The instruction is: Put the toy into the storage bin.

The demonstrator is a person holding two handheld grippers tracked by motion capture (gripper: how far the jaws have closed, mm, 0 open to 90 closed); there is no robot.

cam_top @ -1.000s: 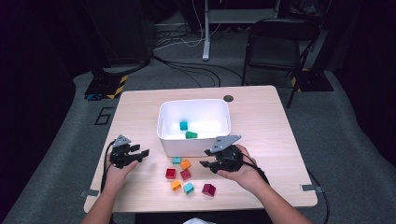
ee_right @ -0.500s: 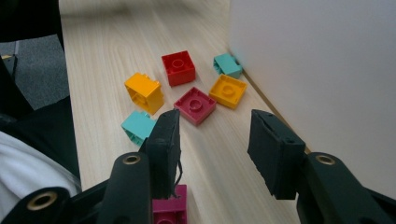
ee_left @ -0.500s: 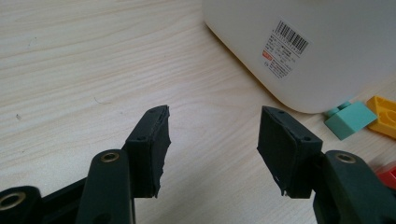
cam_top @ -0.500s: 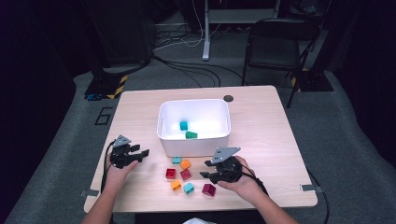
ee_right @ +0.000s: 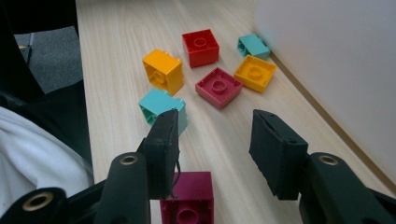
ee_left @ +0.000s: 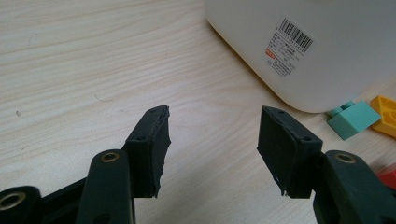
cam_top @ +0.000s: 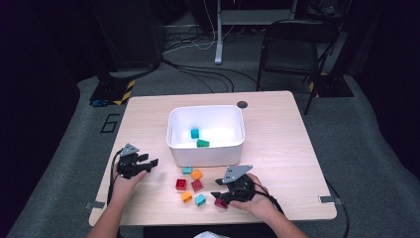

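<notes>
Magenta brick [ee_right: 187, 198] — studs upward, squarish, seen low between the right gripper [ee_right: 215, 140] jaws, just widening, nothing pinched.

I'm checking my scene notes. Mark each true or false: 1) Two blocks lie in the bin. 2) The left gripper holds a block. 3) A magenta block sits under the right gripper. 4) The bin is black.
1) True: a teal block and a green block lie in the bin.
2) False: the left gripper is open over bare table.
3) True: the magenta block lies below the right gripper, whose jaws have just been opening, unclamped.
4) False: it is white.
</notes>
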